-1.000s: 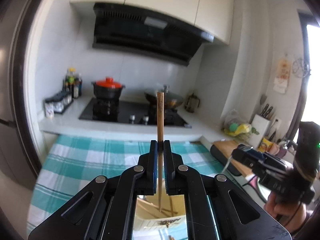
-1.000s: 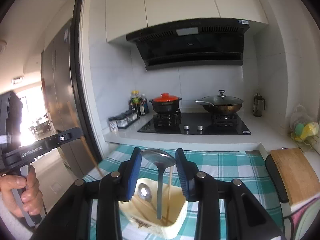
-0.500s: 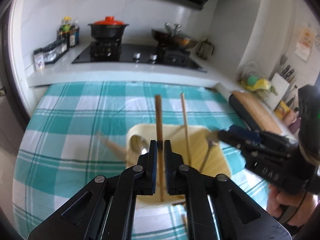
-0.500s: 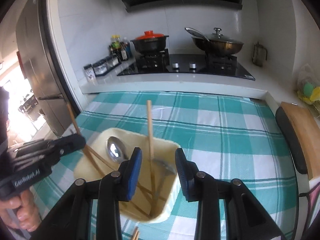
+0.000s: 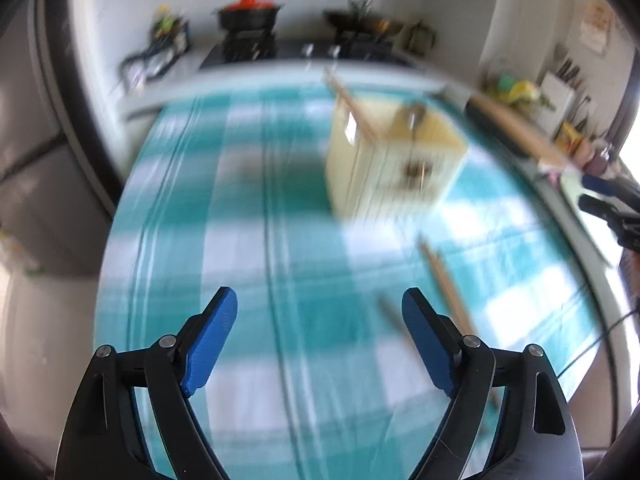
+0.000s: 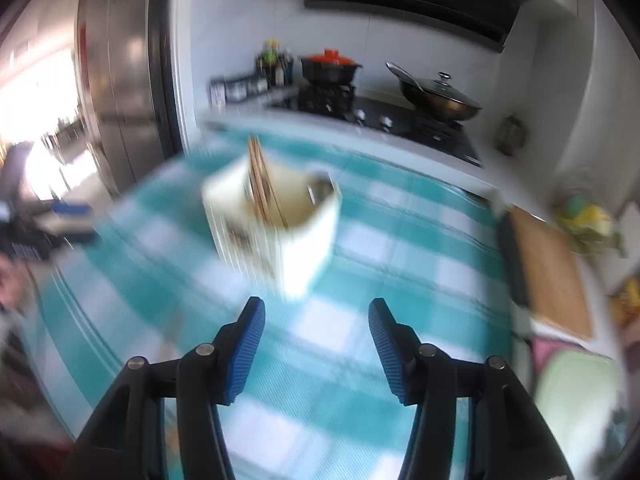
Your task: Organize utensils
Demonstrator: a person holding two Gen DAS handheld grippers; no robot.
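Now that both grippers have let go, neither holds anything. A second ago the left gripper was pinching an upright chopstick and the right gripper was straddling a ladle over the holder; half a second ago both tools were being lowered into it. At present the left jaws stand spread wide over bare checked cloth, and the right jaws are also apart with nothing between them. Both views are smeared with motion, which suggests the hands are pulling back fast from the drop.

Nearest in the left wrist view, just beyond the right blue finger, a pair of chopsticks lies loose on the teal tablecloth, with a second faint stick-like shape beside it that is too blurred to name. Those look like the next items to collect.

Farther out, near the middle of the cloth, stands the cream utensil holder. Chopsticks lean out of its left side, and the metal ladle rests inside toward the far edge. So the delivered pieces appear to be in place.

Beyond the table, the stove with a red-lidded pot and a wok lines the far wall.

My judgement is that the task is partly done: the loose chopsticks on the near cloth still need gathering.
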